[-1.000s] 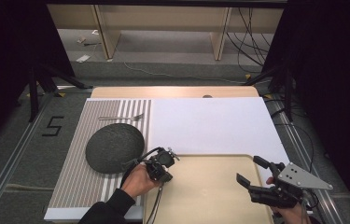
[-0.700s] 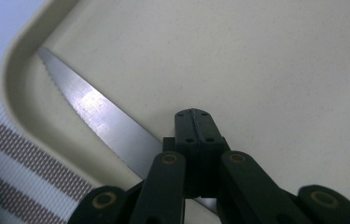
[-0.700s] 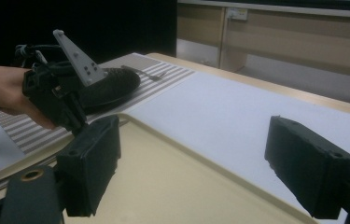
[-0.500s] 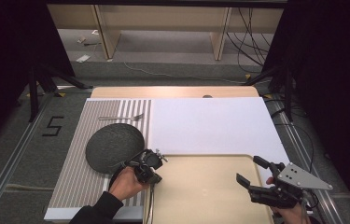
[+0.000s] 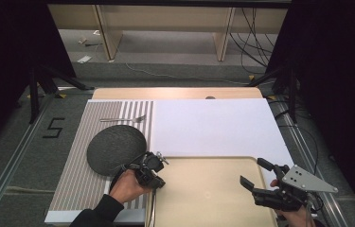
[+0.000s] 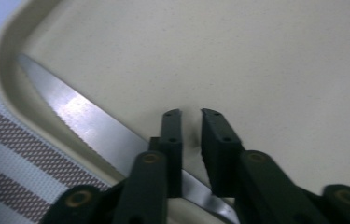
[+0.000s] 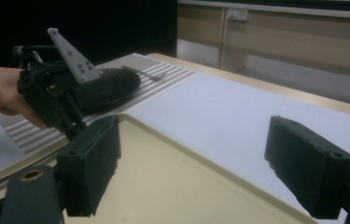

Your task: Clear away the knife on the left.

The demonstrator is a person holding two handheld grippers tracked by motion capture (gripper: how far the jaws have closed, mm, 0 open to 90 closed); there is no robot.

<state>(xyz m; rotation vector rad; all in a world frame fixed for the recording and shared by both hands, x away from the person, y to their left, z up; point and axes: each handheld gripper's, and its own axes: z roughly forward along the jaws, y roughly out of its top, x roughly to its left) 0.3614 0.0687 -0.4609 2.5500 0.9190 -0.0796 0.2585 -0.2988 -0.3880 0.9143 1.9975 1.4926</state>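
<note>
A steel knife [image 6: 79,116] with a serrated edge lies flat in the beige tray [image 5: 203,189], along its left rim. My left gripper [image 5: 154,177] points down at that corner of the tray [image 6: 256,56]. Its jaws are only narrowly parted, and the blade passes under them rather than between them [image 6: 191,112]. My right gripper [image 5: 252,171] hovers wide open over the tray's right side with nothing between its fingers [image 7: 191,144]. Across the tray, the right gripper view catches the left gripper [image 7: 51,98] and the hand holding it.
A dark round plate [image 5: 116,149] rests on the striped placemat [image 5: 75,179] left of the tray, and a fork [image 5: 123,119] lies beyond it. A white sheet [image 5: 213,127] covers the table behind the tray. Dark stands and cables flank the table.
My left gripper has shifted slightly left and back toward the person, staying at the tray's left corner. The right gripper has held still.
</note>
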